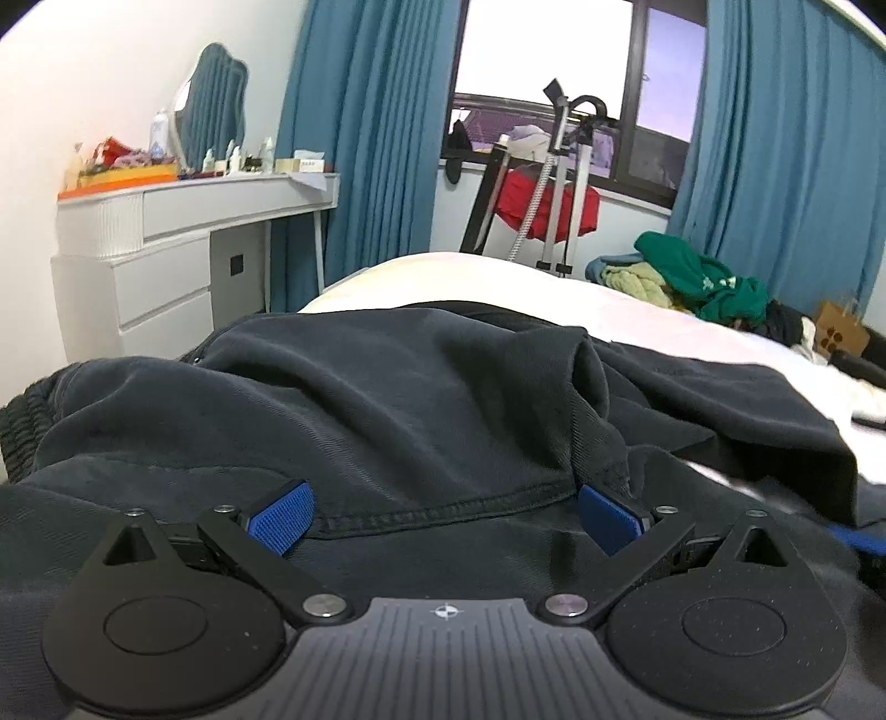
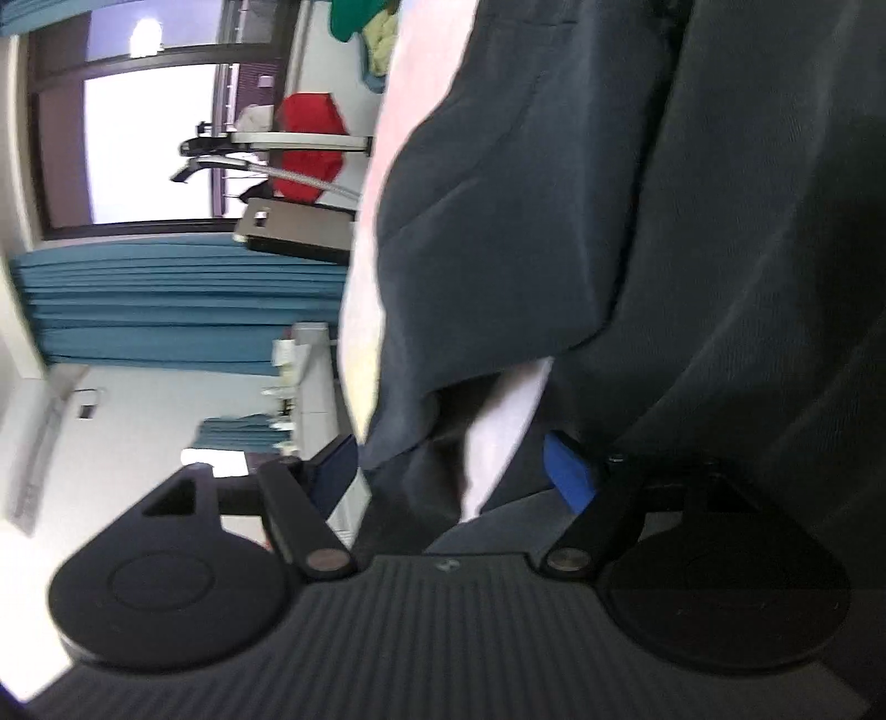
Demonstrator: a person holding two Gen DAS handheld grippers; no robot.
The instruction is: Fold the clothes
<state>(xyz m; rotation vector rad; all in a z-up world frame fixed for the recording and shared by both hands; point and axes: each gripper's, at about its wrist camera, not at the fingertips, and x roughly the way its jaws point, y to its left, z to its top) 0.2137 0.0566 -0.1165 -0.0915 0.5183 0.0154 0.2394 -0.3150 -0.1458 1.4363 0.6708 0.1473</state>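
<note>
While the dark garment (image 1: 421, 387) lies bunched across the white bed (image 1: 498, 277) through the middle of the frame, the left gripper (image 1: 443, 518) sits wide open low down, its blue pads (image 1: 282, 520) either side of a stitched hem, gripping nothing. Right wrist view is rolled sideways: the right gripper (image 2: 448, 471) is spread open too, with dark cloth (image 2: 692, 221) hanging between its fingers. Green clothes pile (image 1: 698, 277) sits right of centre.

teal curtains (image 1: 360, 138) by the window (image 1: 554, 50); cluttered white dressing table (image 1: 166, 221); mirror (image 1: 213, 105); red cloth (image 1: 548, 205)
</note>
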